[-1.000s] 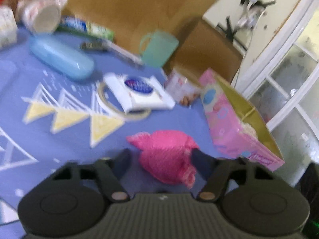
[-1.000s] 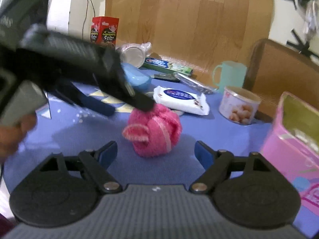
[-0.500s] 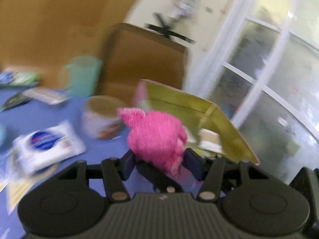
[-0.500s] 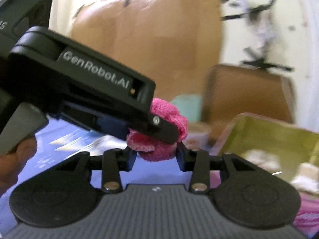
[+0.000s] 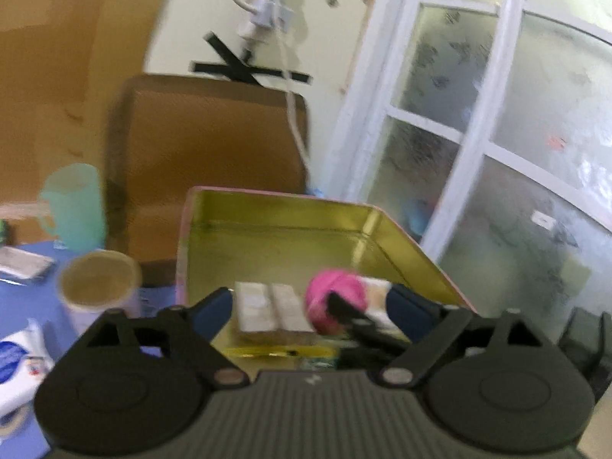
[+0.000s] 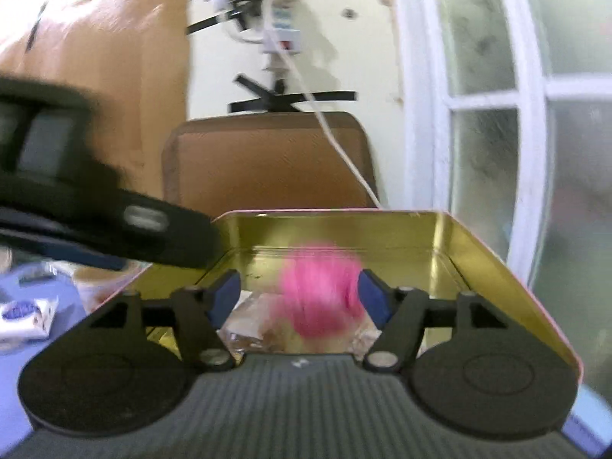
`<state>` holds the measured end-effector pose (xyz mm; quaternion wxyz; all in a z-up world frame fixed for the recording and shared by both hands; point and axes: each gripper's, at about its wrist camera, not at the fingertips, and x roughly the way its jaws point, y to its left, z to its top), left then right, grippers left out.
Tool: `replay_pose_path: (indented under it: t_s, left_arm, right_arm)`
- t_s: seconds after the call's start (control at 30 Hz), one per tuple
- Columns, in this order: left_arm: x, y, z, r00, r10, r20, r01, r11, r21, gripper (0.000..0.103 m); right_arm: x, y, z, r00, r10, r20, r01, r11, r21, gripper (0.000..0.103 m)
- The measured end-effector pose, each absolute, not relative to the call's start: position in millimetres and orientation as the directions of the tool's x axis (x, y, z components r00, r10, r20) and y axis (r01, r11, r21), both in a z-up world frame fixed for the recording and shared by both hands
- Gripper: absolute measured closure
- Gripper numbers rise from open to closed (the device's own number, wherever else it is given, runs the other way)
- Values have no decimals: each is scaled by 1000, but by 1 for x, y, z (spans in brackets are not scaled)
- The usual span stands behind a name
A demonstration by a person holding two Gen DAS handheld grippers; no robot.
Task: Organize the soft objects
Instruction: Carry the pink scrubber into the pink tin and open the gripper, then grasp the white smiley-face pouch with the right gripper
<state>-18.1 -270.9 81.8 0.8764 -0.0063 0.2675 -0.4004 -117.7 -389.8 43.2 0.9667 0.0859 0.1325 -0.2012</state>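
The pink fluffy ball [image 6: 317,290] is a blur inside the open pink tin with a gold inside [image 6: 478,264]. My right gripper [image 6: 298,298] is over the tin's near edge and its jaws are opening. The ball lies between them, close to the right pad, with a clear gap on the left. In the left wrist view the ball [image 5: 334,298] sits low in the tin [image 5: 275,237], partly behind a black finger of the other gripper. My left gripper [image 5: 310,306] is also opening, wide, with nothing pressed. Its black body [image 6: 95,210] crosses the left of the right wrist view.
Pale wrapped packets [image 5: 267,313] lie in the tin. On the blue cloth to its left stand a round can [image 5: 99,283] and a teal mug [image 5: 74,206], with a wipes pack [image 5: 15,355] nearer. Behind are a brown chair back [image 5: 206,141] and a white window frame [image 5: 470,122].
Both grippers closed on the pink ball on the blue cloth, carried it up and rightward over the tin, then opened. The ball is now loose inside the tin.
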Motion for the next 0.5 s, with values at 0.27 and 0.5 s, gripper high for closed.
replay_pose_path:
  t_s: [0.27, 0.5]
  left_arm:
    - [-10, -160, 72, 699, -574, -428, 542, 814, -208, 3]
    - [6, -42, 31, 814, -249, -524, 230, 968, -103, 3]
  right_arm:
    - [-124, -376, 54, 919, -338, -203, 369, 918, 144, 32]
    - [-119, -320, 71, 977, -132, -168, 149, 985, 90, 33]
